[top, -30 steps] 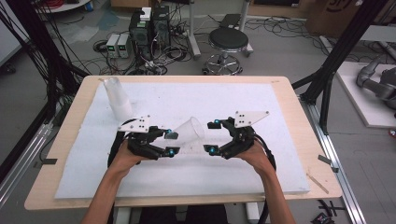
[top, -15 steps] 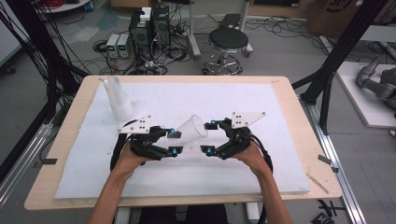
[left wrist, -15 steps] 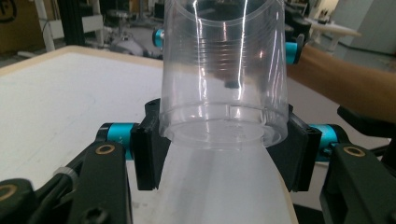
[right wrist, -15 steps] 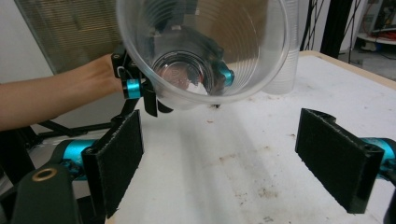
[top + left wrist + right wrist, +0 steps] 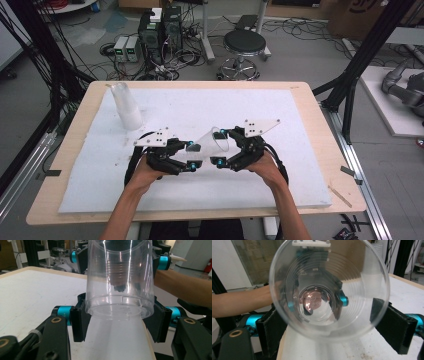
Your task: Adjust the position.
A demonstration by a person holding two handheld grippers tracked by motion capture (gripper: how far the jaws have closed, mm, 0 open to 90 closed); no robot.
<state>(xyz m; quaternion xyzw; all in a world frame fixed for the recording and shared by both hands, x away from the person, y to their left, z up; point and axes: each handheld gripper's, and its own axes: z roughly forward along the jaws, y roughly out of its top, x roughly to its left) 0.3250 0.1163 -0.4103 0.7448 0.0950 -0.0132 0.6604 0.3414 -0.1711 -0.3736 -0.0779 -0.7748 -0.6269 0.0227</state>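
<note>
Grip on the clear cup [image 5: 119,280] is held at its base end by the left gripper [image 5: 189,157], both pads pressed to the wall, so that the cup is kept off the white foam mat [image 5: 300,150] at lower centre of the high view. The open rim is turned toward the right gripper [image 5: 332,322], whose jaws stand wide either side of it; contact appears absent, though glare hinders certainty. Farther off, upper left, a stack of cups [image 5: 126,106] stands on the mat.

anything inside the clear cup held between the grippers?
The clear cup looks empty. Through its clear bottom the left gripper clamping its base shows; whether another cup is nested inside cannot be told.
</note>
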